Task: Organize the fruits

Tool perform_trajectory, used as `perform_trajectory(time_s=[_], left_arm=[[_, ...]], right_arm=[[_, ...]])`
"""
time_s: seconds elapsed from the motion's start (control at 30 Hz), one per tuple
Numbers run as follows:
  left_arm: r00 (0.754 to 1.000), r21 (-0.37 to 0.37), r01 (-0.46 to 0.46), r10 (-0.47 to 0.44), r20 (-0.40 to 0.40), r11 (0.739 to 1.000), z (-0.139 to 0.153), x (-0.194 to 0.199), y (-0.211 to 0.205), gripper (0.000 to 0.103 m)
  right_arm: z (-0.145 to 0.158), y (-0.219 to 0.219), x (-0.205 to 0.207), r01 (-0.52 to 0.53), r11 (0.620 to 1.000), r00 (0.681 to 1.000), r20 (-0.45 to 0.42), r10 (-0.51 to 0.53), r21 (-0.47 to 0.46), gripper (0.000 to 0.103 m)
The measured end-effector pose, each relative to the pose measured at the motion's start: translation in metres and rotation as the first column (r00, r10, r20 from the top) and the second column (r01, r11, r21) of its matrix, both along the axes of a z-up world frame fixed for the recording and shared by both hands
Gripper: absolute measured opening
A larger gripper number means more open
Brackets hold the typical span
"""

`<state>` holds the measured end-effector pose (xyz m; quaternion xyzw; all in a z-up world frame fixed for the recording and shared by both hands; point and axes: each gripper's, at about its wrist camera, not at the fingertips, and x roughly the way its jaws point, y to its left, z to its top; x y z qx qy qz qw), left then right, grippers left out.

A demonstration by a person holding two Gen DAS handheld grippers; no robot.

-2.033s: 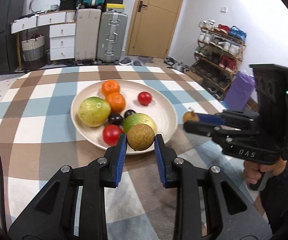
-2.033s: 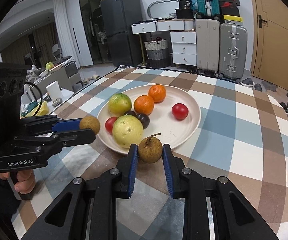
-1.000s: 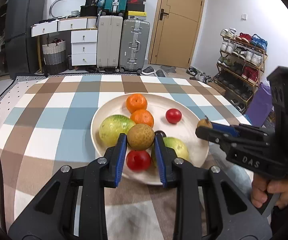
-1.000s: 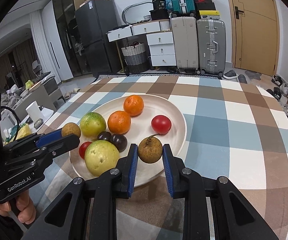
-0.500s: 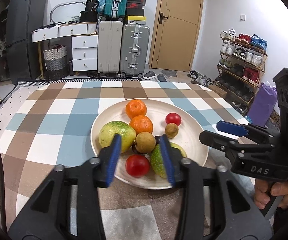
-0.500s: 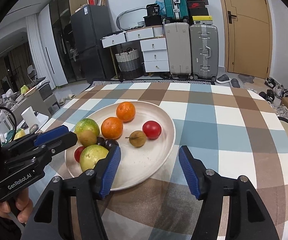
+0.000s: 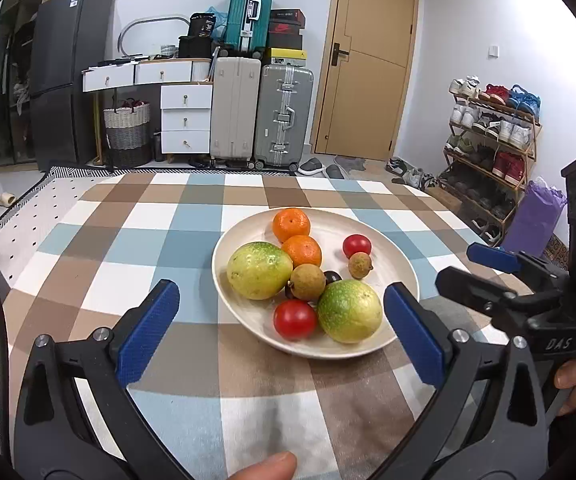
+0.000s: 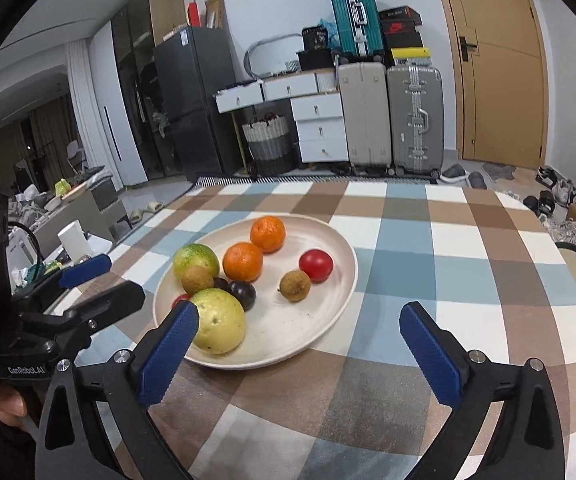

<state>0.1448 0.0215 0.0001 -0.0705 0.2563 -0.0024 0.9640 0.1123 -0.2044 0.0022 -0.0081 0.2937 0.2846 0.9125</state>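
Legibly, "DAS" marks the right tongs [image 7: 483, 276] and "GenRobot.AI" the left tongs [image 8: 96, 280], both opening empty; one tomato [image 8: 180, 300] sits half-hidden.

A plate [image 7: 403, 272] on the counter [image 7: 128, 240], two oranges [image 7: 291, 224] at its far side, two tomatoes [image 7: 295, 319], two longans [image 7: 307, 282] in the middle, suitcases [image 7: 260, 116] and a door [image 7: 371, 60] behind, shoe rack [image 7: 491, 148] to the right
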Motion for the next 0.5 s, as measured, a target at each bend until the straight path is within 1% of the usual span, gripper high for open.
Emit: perform_trajectory(time_s=[0.13, 0.33, 0.5], left_arm=[[1.000, -0.009, -0.002, 0.002, 0.011, 1.000, 0.001, -0.009, 0.001, 0.102], [1.000, -0.008, -0.001, 0.001, 0.006, 1.000, 0.002, -0.026, -0.003, 0.102], [1.000, 0.041, -0.001, 0.000, 0.014, 0.999, 0.003, -0.040, -0.010, 0.102]], right_arm=[[0.004, -0.002, -0.010, -0.027, 0.999, 0.999, 0.031, 0.026, 0.030, 0.103], [0.007, -0.007, -0.034, -0.037, 0.999, 0.997, 0.067, 0.036, 0.018, 0.103], [0.010, -0.012, -0.045, -0.043, 0.999, 0.995, 0.094, 0.040, 0.034, 0.103]])
